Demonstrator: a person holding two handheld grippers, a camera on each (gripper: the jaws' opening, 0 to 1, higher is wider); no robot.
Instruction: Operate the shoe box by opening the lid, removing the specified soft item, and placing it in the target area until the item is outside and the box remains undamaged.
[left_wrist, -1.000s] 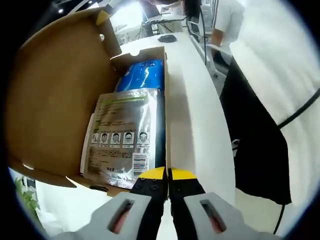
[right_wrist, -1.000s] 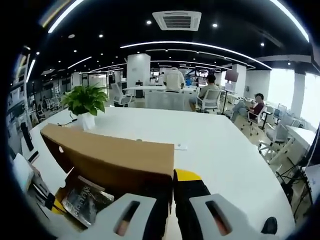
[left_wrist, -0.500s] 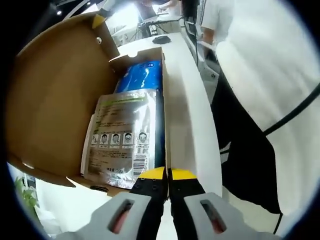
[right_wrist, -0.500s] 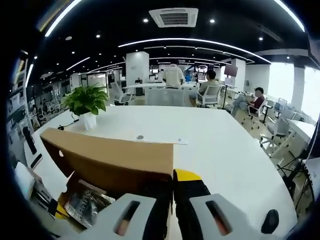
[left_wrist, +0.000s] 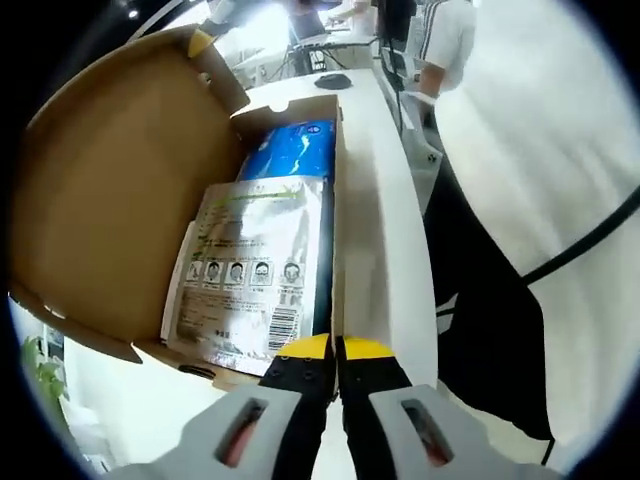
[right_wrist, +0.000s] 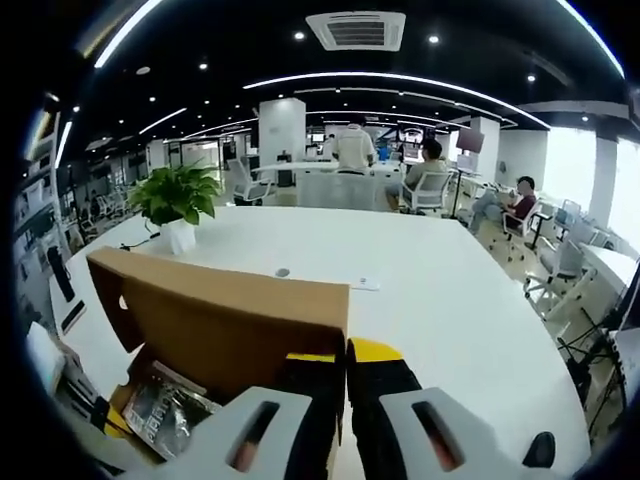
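A brown cardboard shoe box (left_wrist: 336, 200) lies open on a white table (left_wrist: 385, 230), its lid (left_wrist: 110, 190) standing up on the left. Inside lie a silver foil pack (left_wrist: 250, 270) printed with small faces and, beyond it, a blue soft pack (left_wrist: 295, 150). My left gripper (left_wrist: 335, 350) is shut on the box's near side wall at its corner. In the right gripper view the lid (right_wrist: 220, 320) rises as a brown panel with the foil pack (right_wrist: 160, 410) below it. My right gripper (right_wrist: 346, 355) is shut on the lid's edge.
The white table (right_wrist: 420, 290) stretches far ahead, with a potted plant (right_wrist: 178, 200) and a small round object (right_wrist: 283, 272) on it. People sit at desks behind. In the left gripper view a person in white (left_wrist: 445, 40) stands beyond the table edge, beside a black panel (left_wrist: 500, 310).
The lid has swung slightly wider, so a little more of the foil pack shows. Both grippers keep their holds, and the views have shifted a little.
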